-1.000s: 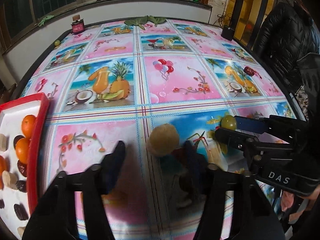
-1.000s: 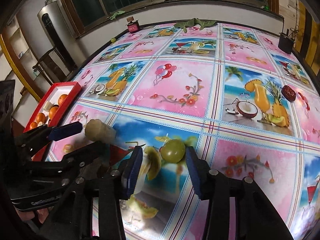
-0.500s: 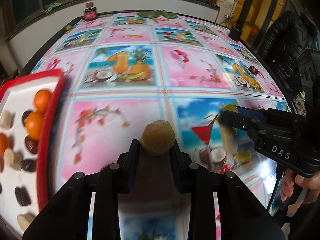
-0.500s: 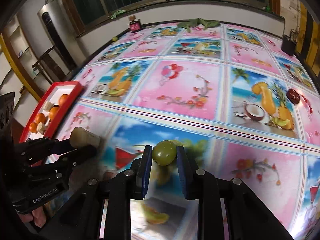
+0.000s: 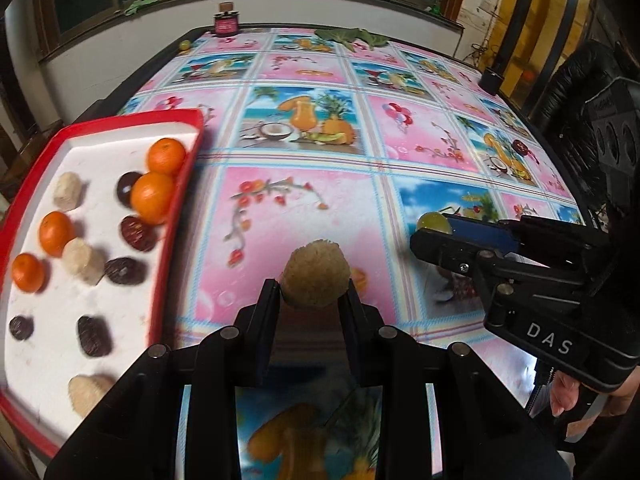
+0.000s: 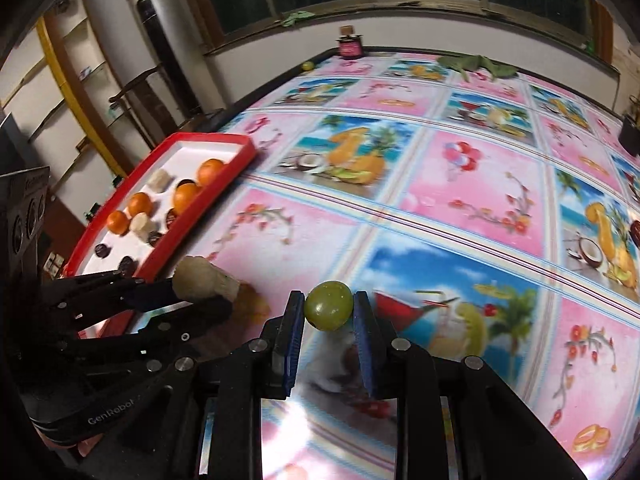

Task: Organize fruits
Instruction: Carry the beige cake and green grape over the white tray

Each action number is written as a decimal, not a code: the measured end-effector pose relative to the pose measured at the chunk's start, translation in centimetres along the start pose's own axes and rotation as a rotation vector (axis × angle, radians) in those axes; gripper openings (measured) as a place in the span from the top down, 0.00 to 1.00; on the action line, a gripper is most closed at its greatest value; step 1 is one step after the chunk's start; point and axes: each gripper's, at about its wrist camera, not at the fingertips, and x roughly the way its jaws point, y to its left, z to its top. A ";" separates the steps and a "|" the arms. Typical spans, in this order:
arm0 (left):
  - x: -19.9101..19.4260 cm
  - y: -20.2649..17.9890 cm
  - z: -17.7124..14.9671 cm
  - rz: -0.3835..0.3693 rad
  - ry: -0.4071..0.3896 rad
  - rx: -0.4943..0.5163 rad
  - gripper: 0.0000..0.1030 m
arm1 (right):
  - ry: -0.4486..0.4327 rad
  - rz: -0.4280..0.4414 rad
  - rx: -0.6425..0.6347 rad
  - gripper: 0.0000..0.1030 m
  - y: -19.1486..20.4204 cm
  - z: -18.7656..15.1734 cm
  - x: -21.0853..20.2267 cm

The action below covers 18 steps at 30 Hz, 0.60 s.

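My left gripper (image 5: 313, 285) is shut on a tan rough fruit (image 5: 315, 273) and holds it above the tablecloth, right of the red tray (image 5: 170, 240). The tray has a white inside with oranges (image 5: 152, 198), dark dates (image 5: 138, 233) and pale tan pieces (image 5: 83, 261). My right gripper (image 6: 328, 312) is shut on a green grape (image 6: 329, 311), lifted off the table. In the left wrist view the right gripper (image 5: 434, 228) holds the grape (image 5: 433, 222) to the right. In the right wrist view the left gripper (image 6: 192, 292) holds the tan fruit (image 6: 200, 284) near the tray (image 6: 192, 216).
A dark red fruit (image 5: 520, 146) lies at the far right of the table, also seen in the right wrist view (image 6: 635, 232). A small jar (image 5: 226, 23), a tiny green fruit (image 5: 184, 44) and green leaves (image 5: 352, 35) sit at the far edge. A black jacket (image 5: 592, 92) hangs right.
Both grippers closed on their fruits, the left on the tan fruit and the right on the grape, lifted them and moved left toward the red tray.
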 end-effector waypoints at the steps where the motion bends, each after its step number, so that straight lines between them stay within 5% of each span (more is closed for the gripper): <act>1: -0.3 0.3 -0.2 0.003 -0.003 -0.007 0.73 | -0.001 0.006 -0.006 0.76 0.4 0.0 0.0; 18: -5.8 5.8 -3.7 0.074 -0.069 -0.125 0.73 | 0.000 0.109 -0.117 0.76 6.6 -0.6 -0.3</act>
